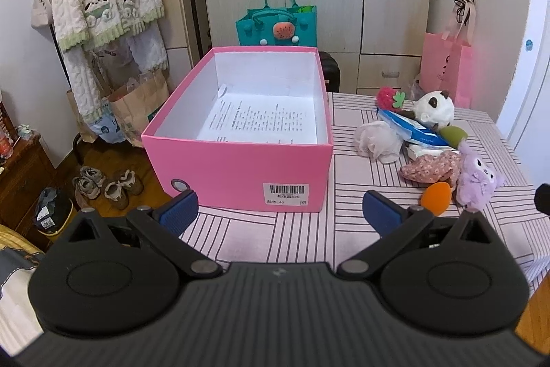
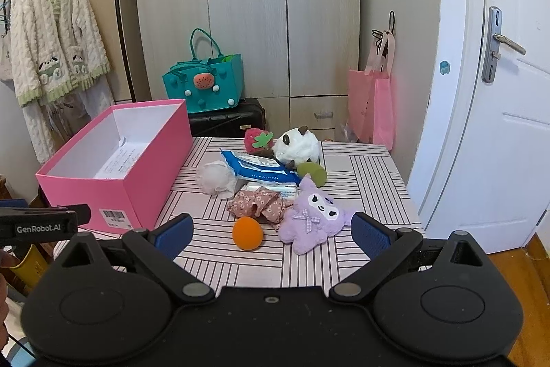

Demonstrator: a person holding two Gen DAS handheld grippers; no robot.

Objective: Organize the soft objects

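Between the spread blue pads of the right gripper [image 2: 271, 234], which holds nothing, lie an orange sponge egg [image 2: 247, 233] and a purple plush doll [image 2: 314, 217], just ahead on the striped tablecloth [image 2: 371, 174]. Beyond them sit a floral fabric piece [image 2: 256, 203], wipes packs [image 2: 259, 167], a white mesh puff [image 2: 216, 177], a green sponge [image 2: 312, 173], a panda plush [image 2: 297, 145] and a strawberry plush [image 2: 256, 140]. Left gripper [image 1: 280, 212] hangs wide and empty, facing the open pink shoebox [image 1: 237, 167] directly ahead, paper inside.
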